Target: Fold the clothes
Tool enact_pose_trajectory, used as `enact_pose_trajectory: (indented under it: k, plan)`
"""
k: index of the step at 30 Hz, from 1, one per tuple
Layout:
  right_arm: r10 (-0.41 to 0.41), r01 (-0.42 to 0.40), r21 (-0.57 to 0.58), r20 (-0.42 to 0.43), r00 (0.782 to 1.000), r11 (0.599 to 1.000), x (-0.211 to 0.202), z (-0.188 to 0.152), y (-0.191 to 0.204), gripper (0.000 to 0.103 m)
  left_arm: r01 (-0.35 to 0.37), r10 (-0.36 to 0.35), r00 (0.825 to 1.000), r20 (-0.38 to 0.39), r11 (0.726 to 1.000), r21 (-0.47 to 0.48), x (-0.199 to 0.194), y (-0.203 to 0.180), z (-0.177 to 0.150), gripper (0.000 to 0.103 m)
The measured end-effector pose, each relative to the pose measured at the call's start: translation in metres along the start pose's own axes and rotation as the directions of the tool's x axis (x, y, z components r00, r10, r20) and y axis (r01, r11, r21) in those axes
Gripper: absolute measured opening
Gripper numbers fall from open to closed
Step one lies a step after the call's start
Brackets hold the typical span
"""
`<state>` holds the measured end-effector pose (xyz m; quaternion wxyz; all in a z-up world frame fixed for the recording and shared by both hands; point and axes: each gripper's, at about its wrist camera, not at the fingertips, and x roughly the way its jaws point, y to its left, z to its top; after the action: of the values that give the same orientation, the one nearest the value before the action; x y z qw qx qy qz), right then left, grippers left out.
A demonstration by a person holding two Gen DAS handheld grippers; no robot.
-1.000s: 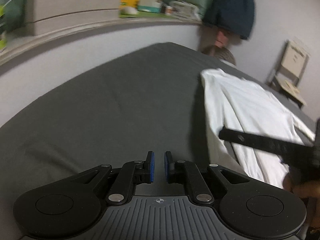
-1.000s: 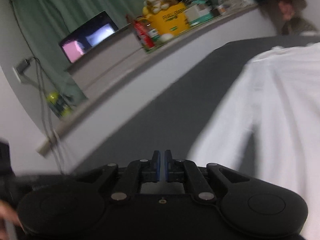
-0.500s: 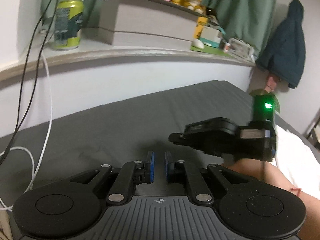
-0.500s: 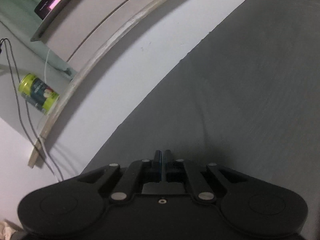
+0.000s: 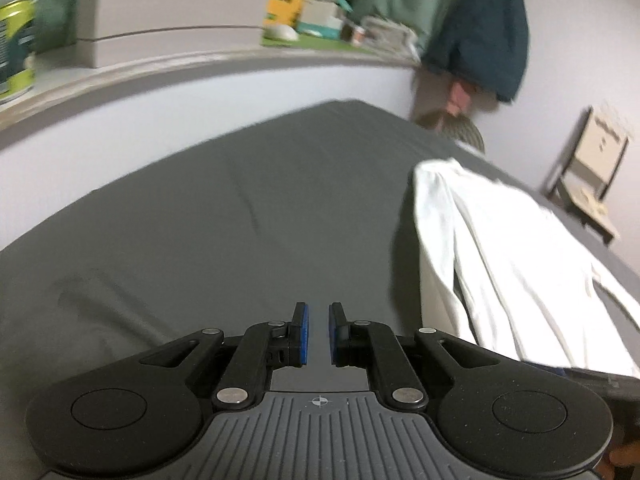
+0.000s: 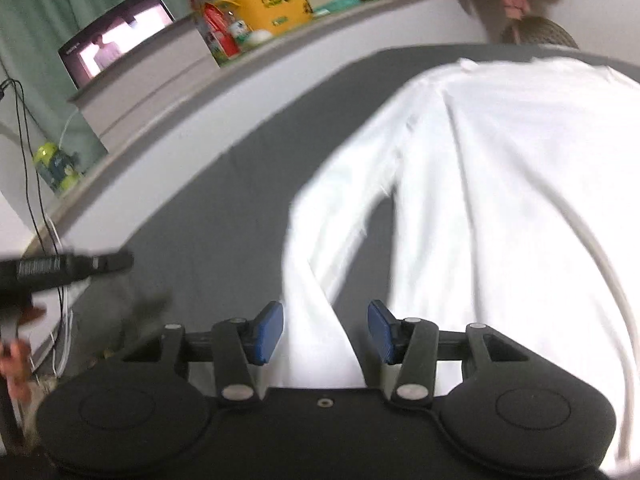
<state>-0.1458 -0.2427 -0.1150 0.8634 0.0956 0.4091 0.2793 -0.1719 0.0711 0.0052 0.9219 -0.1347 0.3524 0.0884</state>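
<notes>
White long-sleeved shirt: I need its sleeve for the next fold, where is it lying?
In the right wrist view, the sleeve runs down the dark grey bed, left of the shirt body, between the fingers.

The only lettering that can be made out stands on the yellow box [image 6: 280, 2] on the shelf, seen from the right wrist: its top line reads "FULL", followed by a second word too blurred to make out, with a smaller line beneath that cannot be read. The same yellow box in the left wrist view carries dark print that is smeared beyond reading, and the green can [image 5: 16, 44] at the shelf's end, the red packet [image 6: 216, 34] beside the box and the lit screen [image 6: 116, 36] show markings too small or blurred to read.
</notes>
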Motion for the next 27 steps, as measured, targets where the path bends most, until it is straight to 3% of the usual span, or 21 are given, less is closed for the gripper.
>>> enact_pose_trajectory:
  k: [5, 10, 11, 12, 13, 14, 18, 20, 23, 27]
  plan:
    - [0.011, -0.004, -0.153, 0.042, 0.999, 0.988, -0.006, -0.018, 0.022, 0.047, 0.054, -0.052, 0.998, -0.035, 0.997, 0.058, 0.002, -0.017, -0.004, 0.008]
    - [-0.107, 0.147, -0.284, 0.151, 0.983, 0.947, 0.026, -0.001, 0.041, 0.054, 0.071, -0.069, 0.997, -0.040, 0.996, 0.054, 0.005, -0.014, -0.004, 0.008]
    - [-0.082, 0.117, -0.281, 0.132, 0.988, 0.953, 0.035, 0.004, 0.036, 0.054, 0.072, -0.070, 0.997, -0.042, 0.996, 0.047, 0.006, -0.013, -0.004, 0.008]
    - [-0.030, 0.050, -0.263, 0.080, 0.996, 0.964, 0.045, 0.008, 0.030, 0.045, 0.071, -0.069, 0.997, -0.044, 0.997, 0.043, 0.008, -0.011, -0.005, 0.008]
    - [0.020, -0.014, -0.231, 0.022, 1.000, 0.973, 0.054, 0.013, 0.025, 0.032, 0.070, -0.068, 0.997, -0.047, 0.997, 0.040, 0.010, -0.010, -0.005, 0.008]
    - [0.074, -0.075, -0.193, -0.013, 0.997, 0.978, 0.059, 0.017, 0.023, 0.004, 0.069, -0.067, 0.996, -0.050, 0.997, 0.036, 0.011, -0.009, -0.006, 0.008]
    - [0.175, -0.170, -0.152, 0.018, 0.984, 0.974, 0.078, 0.039, 0.053, 0.004, 0.021, -0.022, 1.000, -0.023, 1.000, -0.001, 0.010, 0.002, -0.006, 0.008]
    - [0.246, -0.242, -0.096, 0.029, 0.969, 0.966, 0.095, 0.057, 0.075, 0.004, -0.060, 0.062, 0.998, 0.026, 0.997, -0.057, 0.003, 0.013, -0.002, 0.008]
    - [0.318, -0.317, -0.036, 0.042, 0.947, 0.948, 0.132, 0.085, 0.112, 0.004, -0.166, 0.183, 0.979, 0.088, 0.971, -0.174, -0.010, 0.033, 0.001, 0.008]
    - [0.315, -0.316, 0.056, 0.041, 0.948, 0.947, 0.196, 0.115, 0.155, 0.004, -0.215, 0.254, 0.958, 0.132, 0.943, -0.254, -0.020, 0.048, 0.000, 0.008]
